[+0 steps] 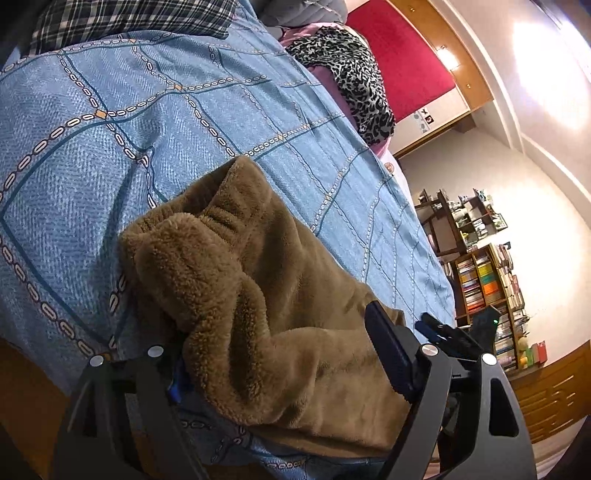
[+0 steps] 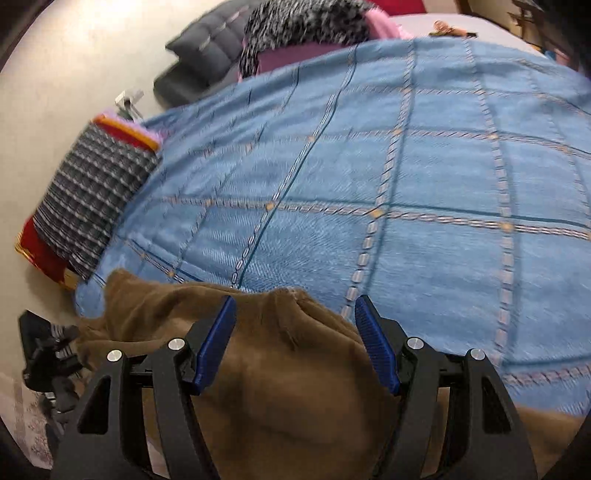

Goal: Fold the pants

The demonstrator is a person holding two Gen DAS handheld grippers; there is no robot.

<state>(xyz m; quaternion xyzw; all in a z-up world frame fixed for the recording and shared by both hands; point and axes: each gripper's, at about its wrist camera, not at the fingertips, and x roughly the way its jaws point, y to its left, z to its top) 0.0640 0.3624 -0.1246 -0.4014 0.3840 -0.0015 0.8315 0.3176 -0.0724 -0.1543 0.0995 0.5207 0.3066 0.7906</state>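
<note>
Through my left tongs [image 1: 284, 354] I look down on the brown fleece pants [image 1: 258, 295], a thick plush heap bunched on the blue quilted bedspread with a chain-link grid pattern [image 1: 184, 110]. The ribbed waistband end lies ahead of my tips, and the rest of the cloth trails back between and under my fingers. My left tongs stand spread wide: one blue ribbed pad [image 1: 388, 350] shows clear on one side, while the other is mostly buried behind a fleece fold, so I cannot tell whether that pad presses the cloth. I judge nothing is pinched. A black-and-white plaid cloth [image 1: 129, 22] sits far ahead at the bed's far edge, well apart from my work.

Through my right tongs [image 2: 295, 332], in a blurred view, the same pants [image 2: 295, 387] fill the gap between both blue pads [image 2: 218, 343] and run back beneath me, with more cloth reaching off to one side toward my other gripper [image 2: 48, 354]. These tongs are spread too, neither pad biting the fleece. The bare bedspread [image 2: 406, 166] stretches away ahead.

The garment's long axis seems to run across from one hand to the other, each hand sitting over one end. Both are equally close, so I judge the coming fold calls for both to grip together.
</note>
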